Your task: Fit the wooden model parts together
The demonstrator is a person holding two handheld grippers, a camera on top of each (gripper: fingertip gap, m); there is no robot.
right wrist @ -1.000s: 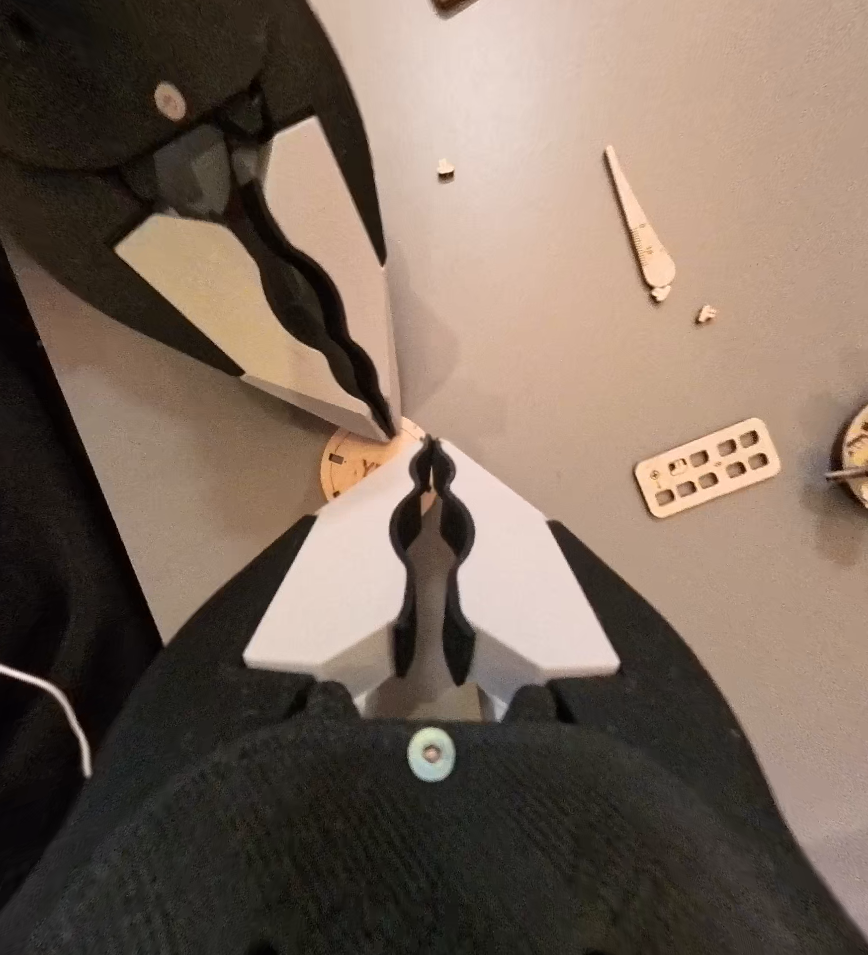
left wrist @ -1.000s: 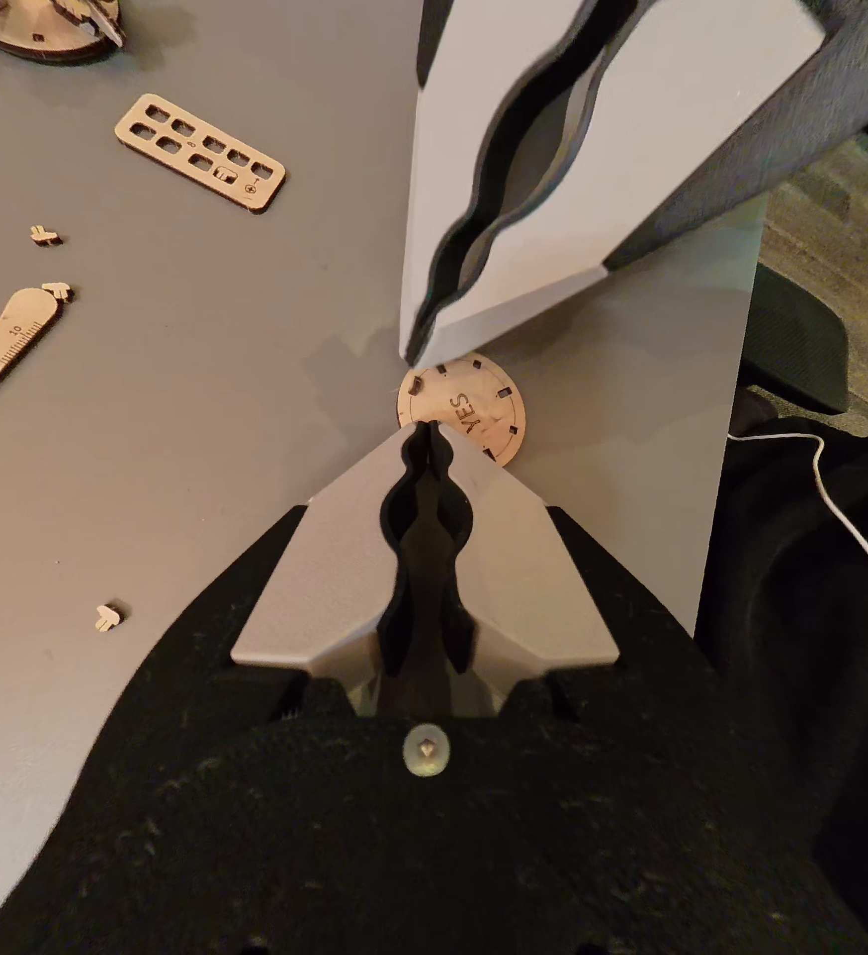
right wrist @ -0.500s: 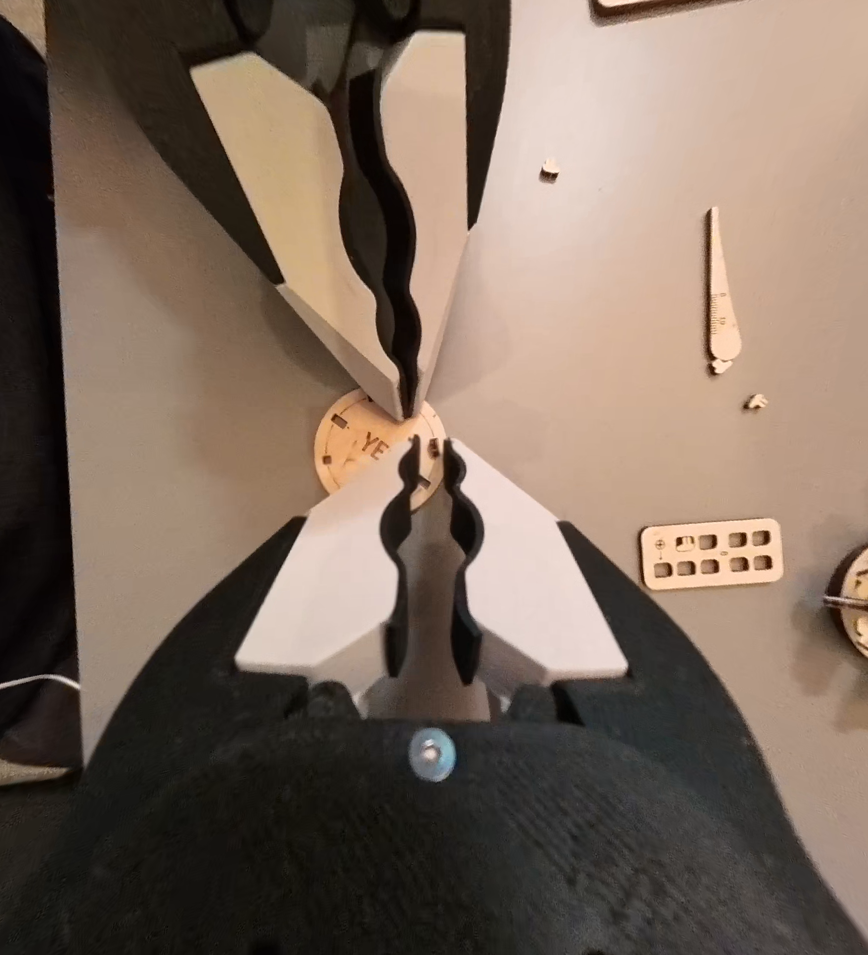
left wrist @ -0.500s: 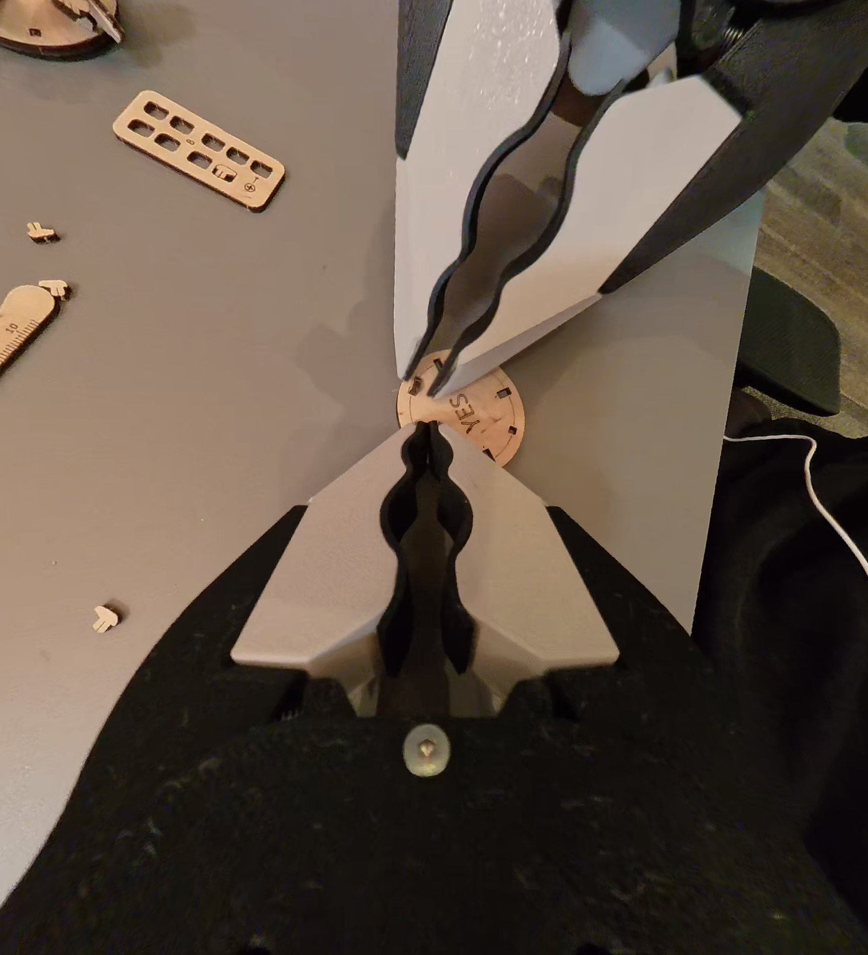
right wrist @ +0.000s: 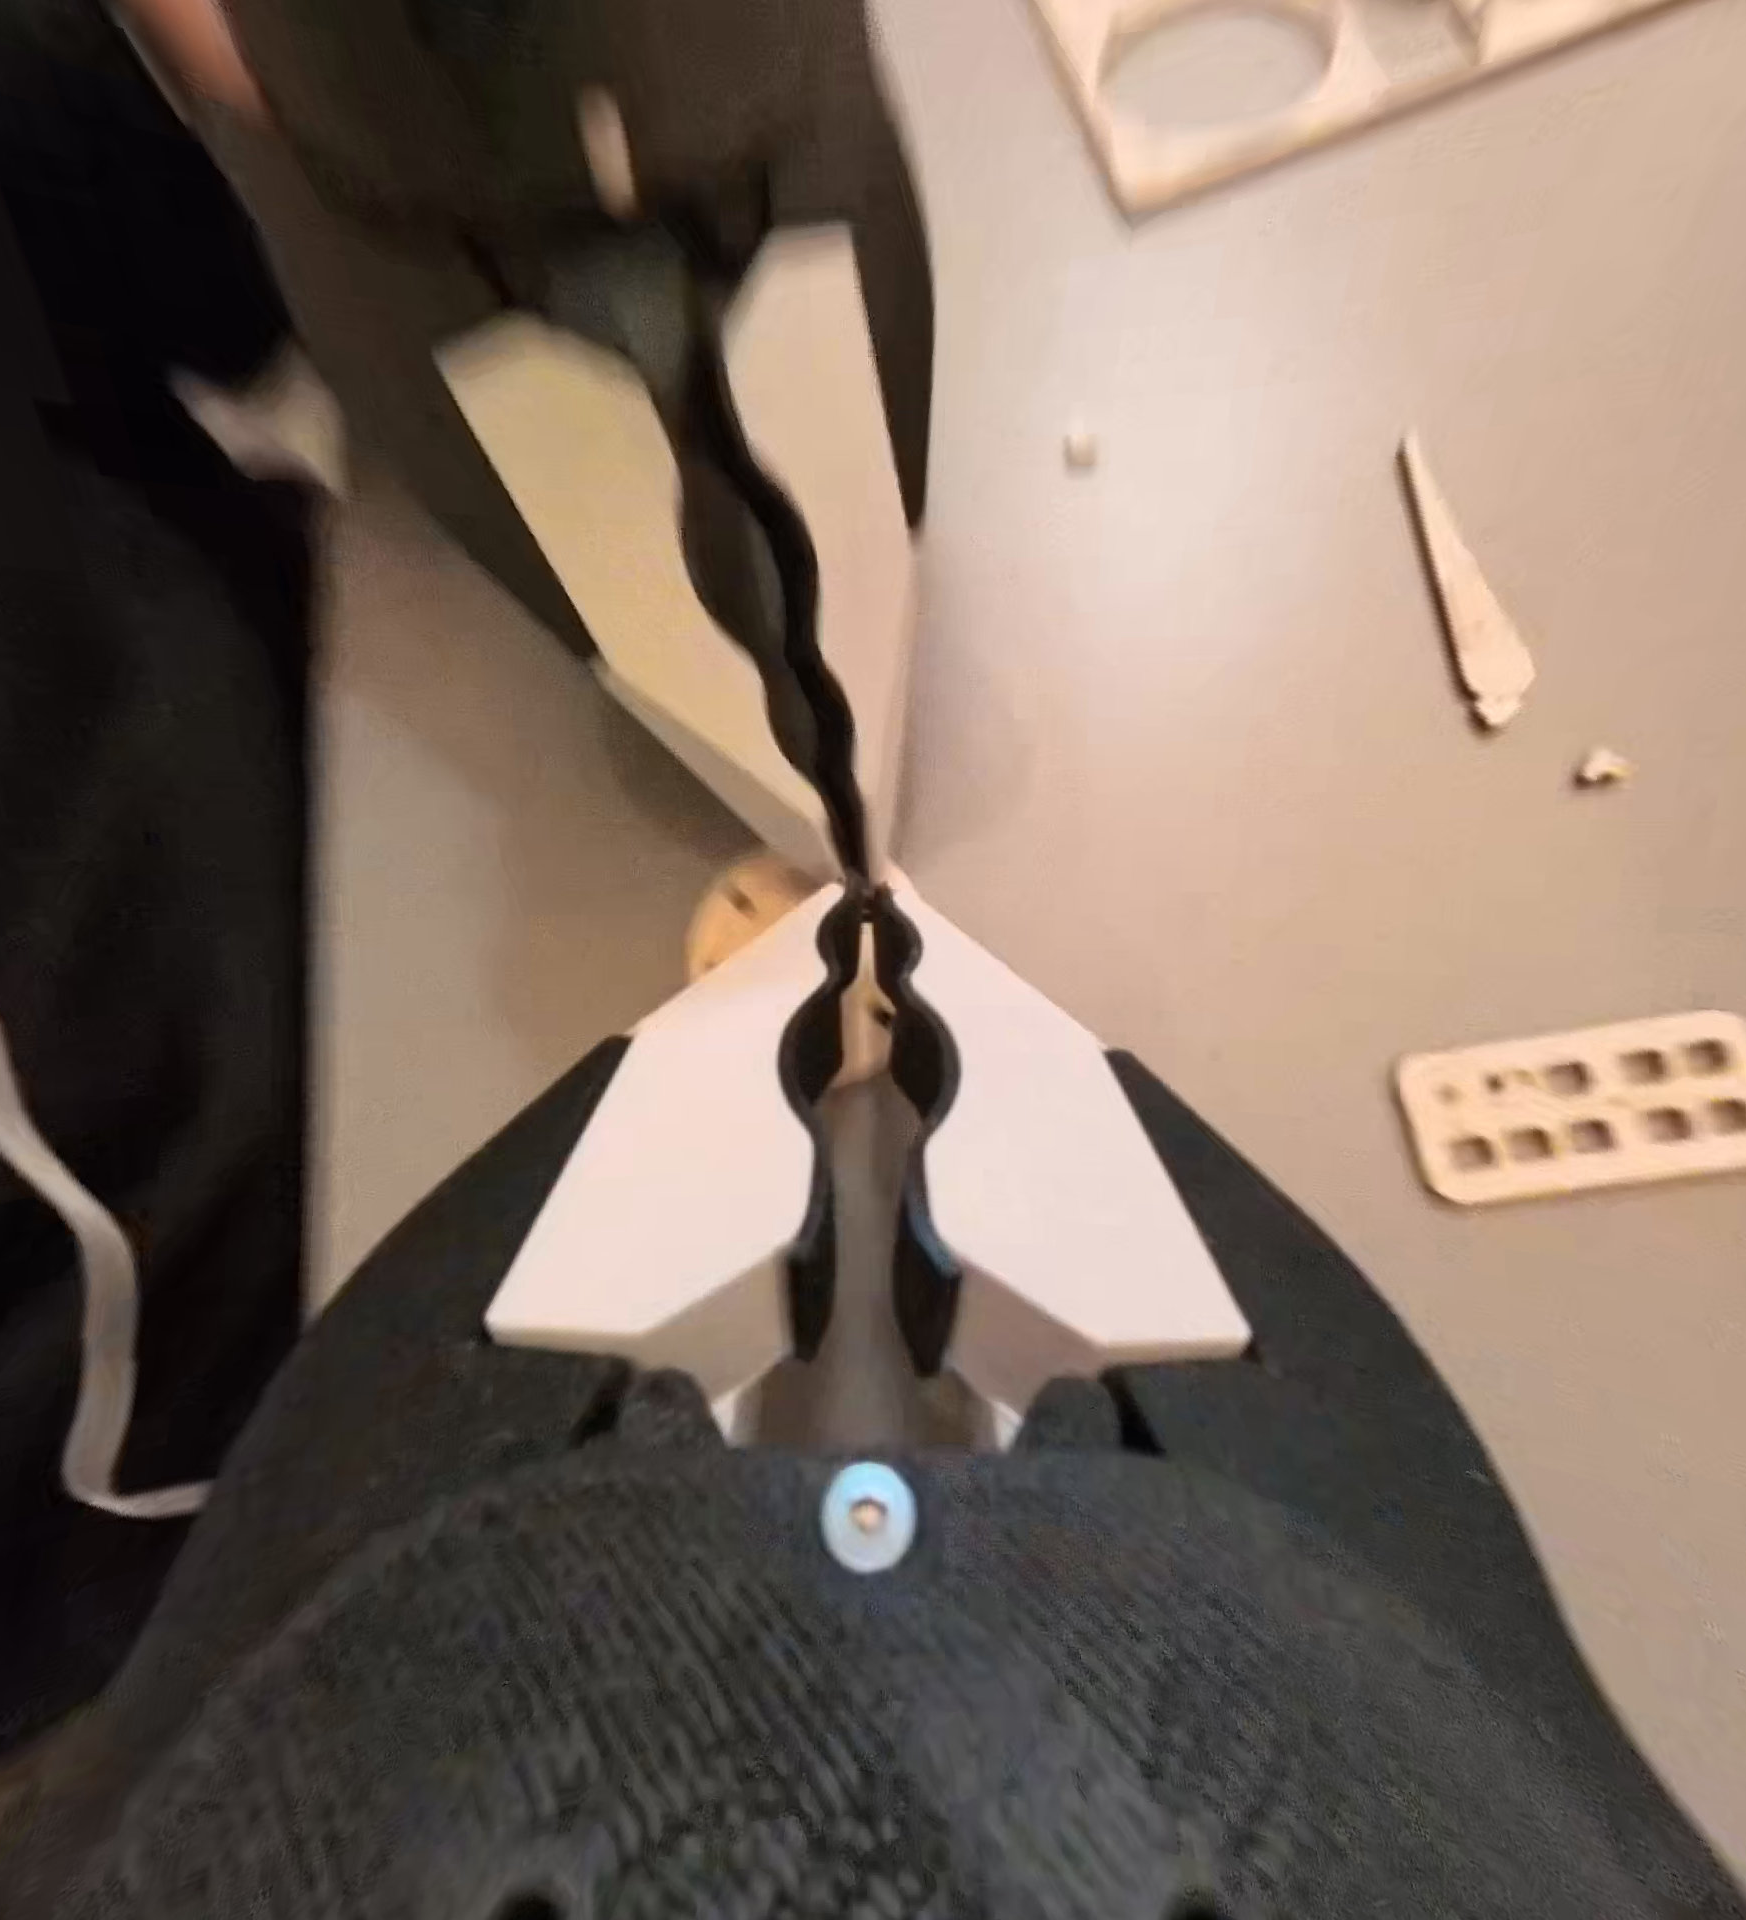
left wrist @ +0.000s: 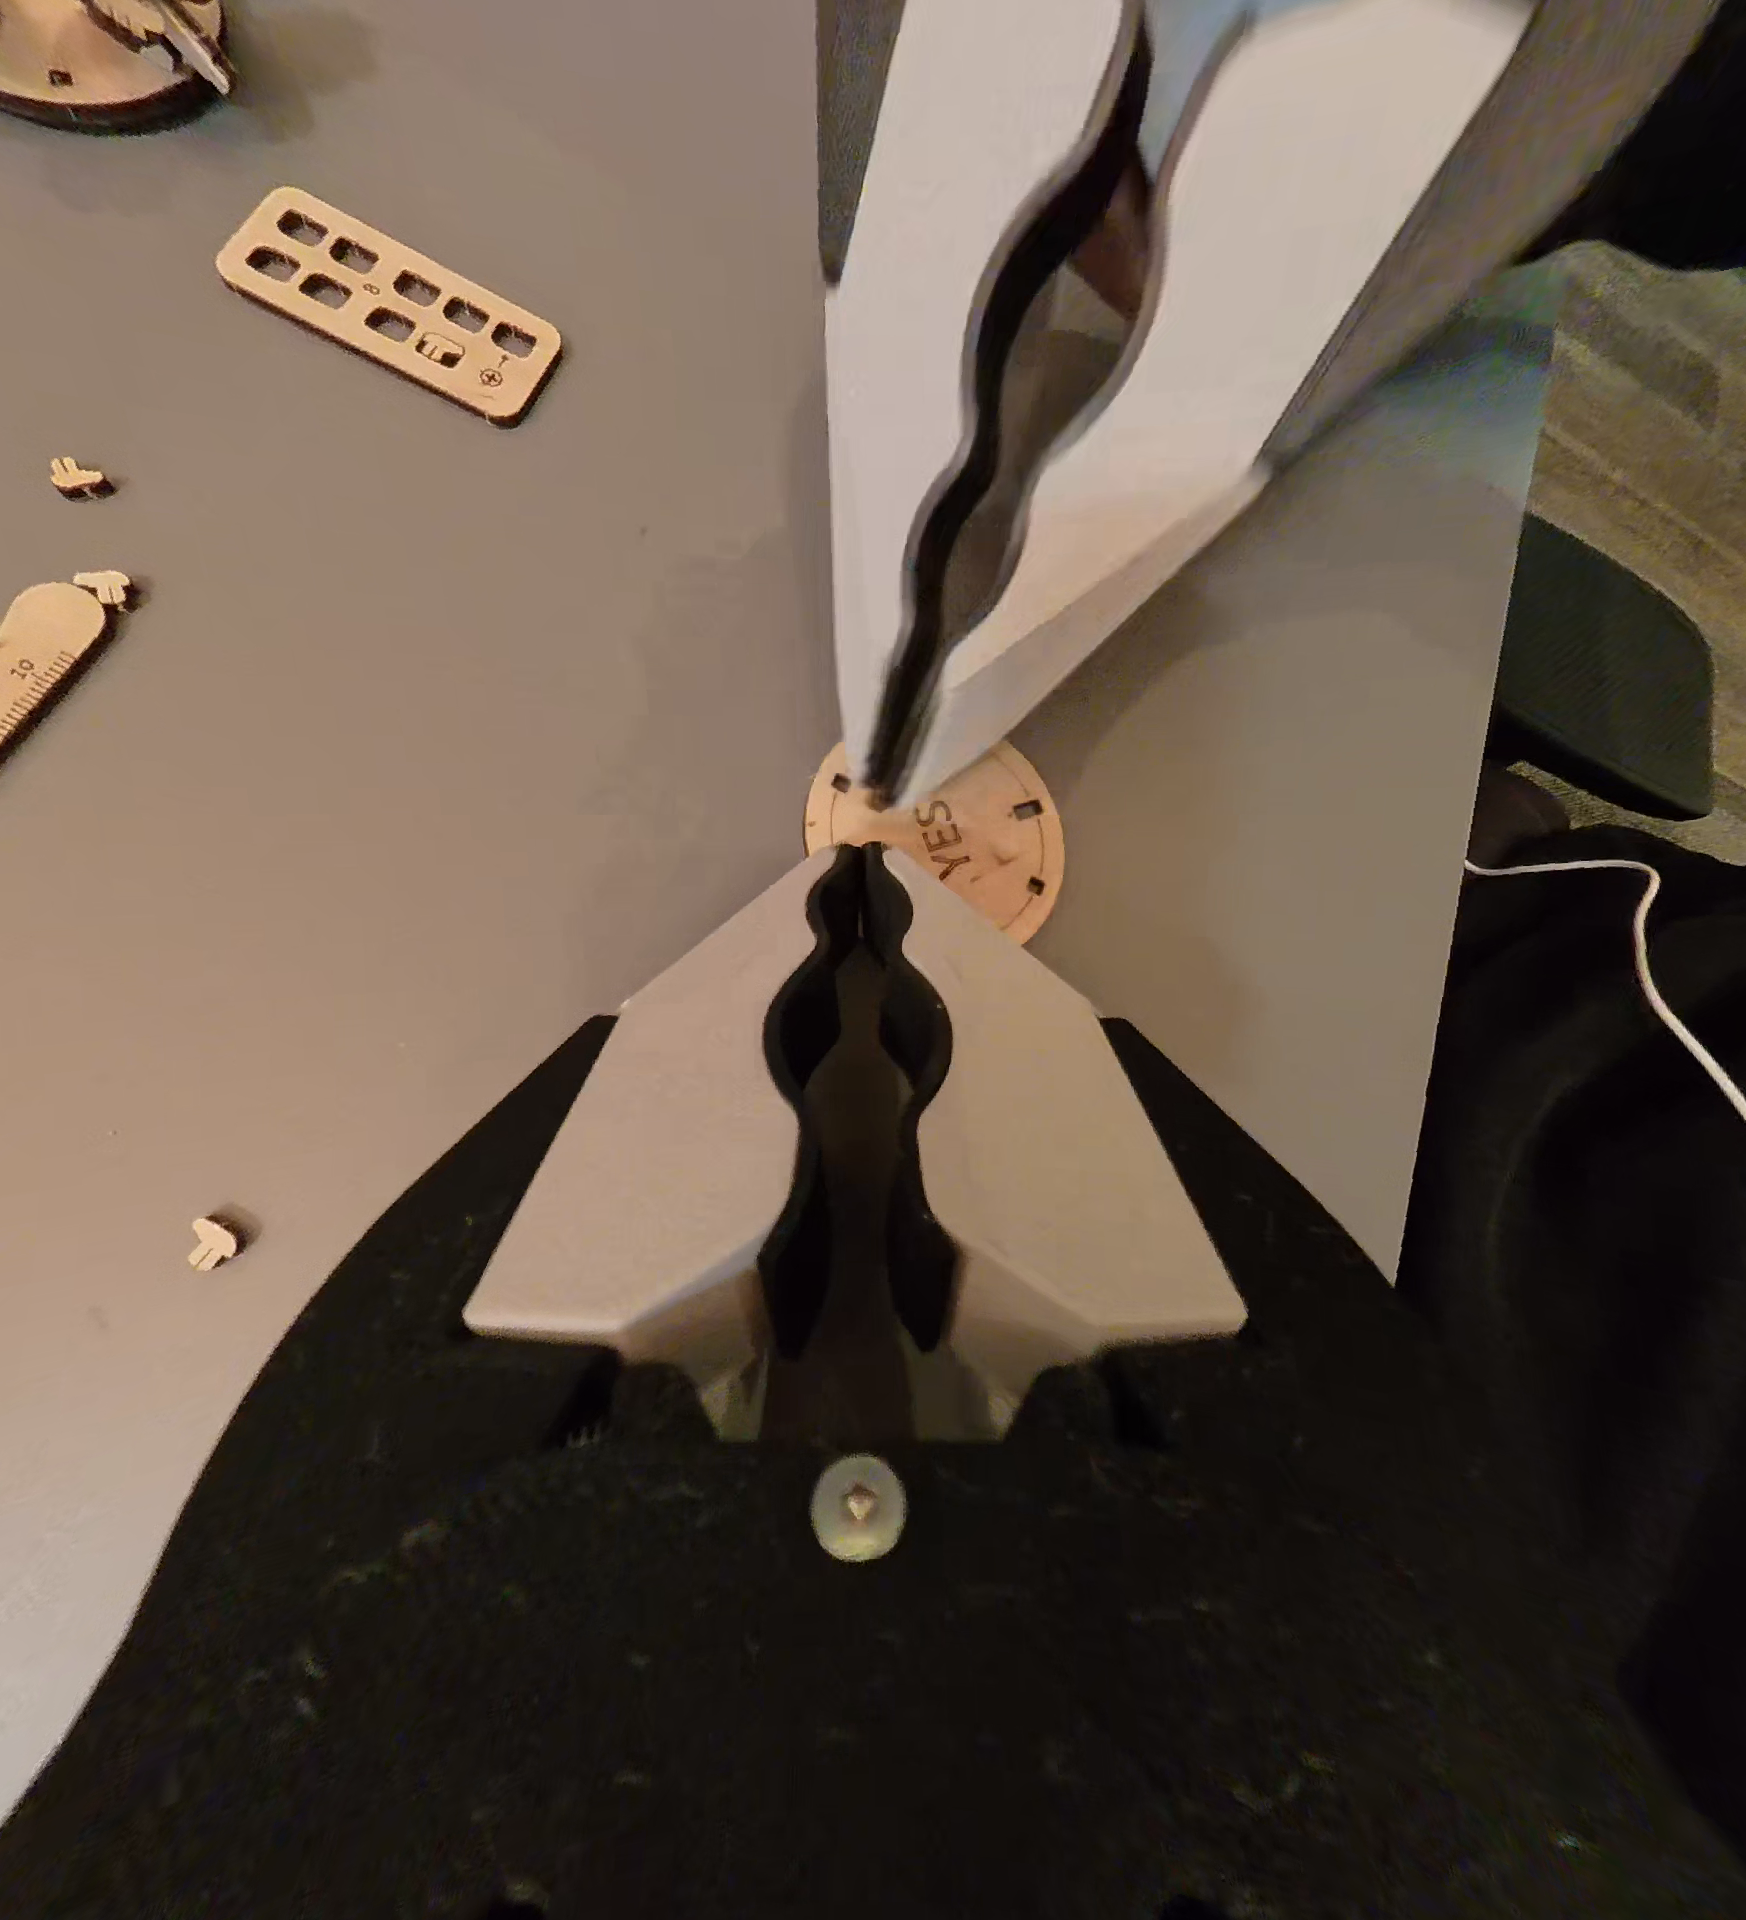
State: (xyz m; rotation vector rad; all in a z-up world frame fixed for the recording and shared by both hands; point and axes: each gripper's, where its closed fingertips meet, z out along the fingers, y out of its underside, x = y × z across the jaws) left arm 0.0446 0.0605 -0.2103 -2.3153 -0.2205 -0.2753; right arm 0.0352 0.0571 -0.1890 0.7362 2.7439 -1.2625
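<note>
With both tongs, left and right, pressed together, keep tips steady on the disc near the table edge.

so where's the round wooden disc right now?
Left wrist view: the round wooden disc lies flat near the grey table's right edge, centre frame, with both shut tool tips, left and right, over its left part.

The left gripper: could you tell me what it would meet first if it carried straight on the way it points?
Most likely the wooden disc just past the shut left gripper, then the right gripper facing it; height above the disc is unclear.
</note>
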